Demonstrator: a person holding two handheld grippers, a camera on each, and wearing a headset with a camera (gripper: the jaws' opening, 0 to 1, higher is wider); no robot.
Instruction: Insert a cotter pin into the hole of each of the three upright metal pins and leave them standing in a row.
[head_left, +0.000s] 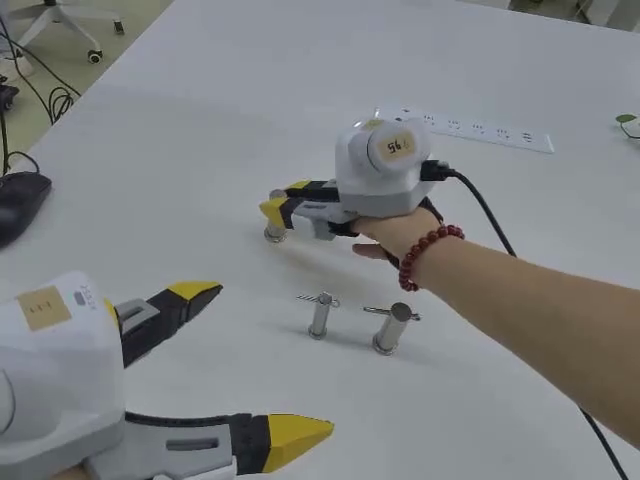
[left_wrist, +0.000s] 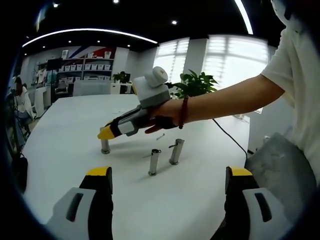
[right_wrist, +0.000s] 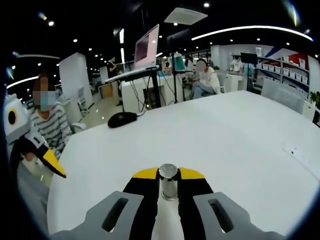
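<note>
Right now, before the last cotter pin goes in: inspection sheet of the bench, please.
Surface: white table, level.
Job's things: middle metal pin and end metal pin upright, each with a cotter pin through; third metal pin upright, no cotter pin seen.
Clutter: power strip, dark mouse.
Grippers: right gripper jaws shut on third metal pin; left gripper jaws open, holding nothing.
Cables: black cable from right gripper across the table.
Surroundings: office, monitor, seated person, plant.

On the table (head_left: 200, 120) we log a middle pin (head_left: 319, 318) and, right of it, an end pin (head_left: 388, 332), a cotter pin (head_left: 318, 298) at each top. The third pin (head_left: 274, 232) stands behind-left of them, between the right gripper (head_left: 272, 210) jaws. Power strip (head_left: 480, 130) farther back, left gripper (head_left: 268, 362) nearest us.
</note>
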